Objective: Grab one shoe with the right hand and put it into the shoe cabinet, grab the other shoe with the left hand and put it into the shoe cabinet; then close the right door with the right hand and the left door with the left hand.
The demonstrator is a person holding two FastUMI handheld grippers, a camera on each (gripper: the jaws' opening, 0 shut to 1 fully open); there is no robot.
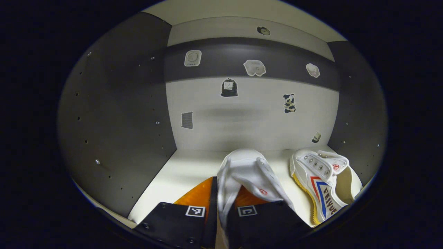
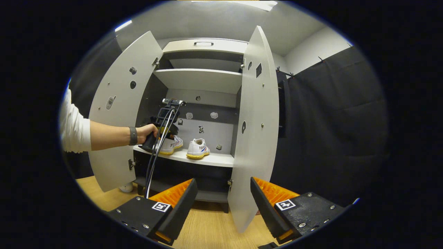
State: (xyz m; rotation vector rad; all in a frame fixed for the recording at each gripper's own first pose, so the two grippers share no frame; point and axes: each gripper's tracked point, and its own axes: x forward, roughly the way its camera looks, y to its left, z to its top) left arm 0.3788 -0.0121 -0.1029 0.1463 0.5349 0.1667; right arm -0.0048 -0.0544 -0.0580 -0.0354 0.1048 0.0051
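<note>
The left tool (image 1: 221, 211) is pinching one shoe (image 1: 247, 176) over the shelf (image 1: 180, 173), beside the other shoe (image 1: 322, 183). Dropping it crooked could bump that one. The right tool (image 2: 221, 204) is waiting wide open.

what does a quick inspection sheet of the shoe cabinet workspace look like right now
surface: pale cabinet shelf carries both shoes; wood floor below.
job's things: first shoe rests on the shelf, free; second shoe is held over the shelf to its left. Left door and right door both stand open.
clutter: stickers on the cabinet's back wall.
grippers: left claw pinches the second shoe, inside the cabinet; right claw is open, empty, facing the right door's edge.
cables: black cables hang from the left gripper.
surroundings: a person's hand, black cloth wall.
</note>
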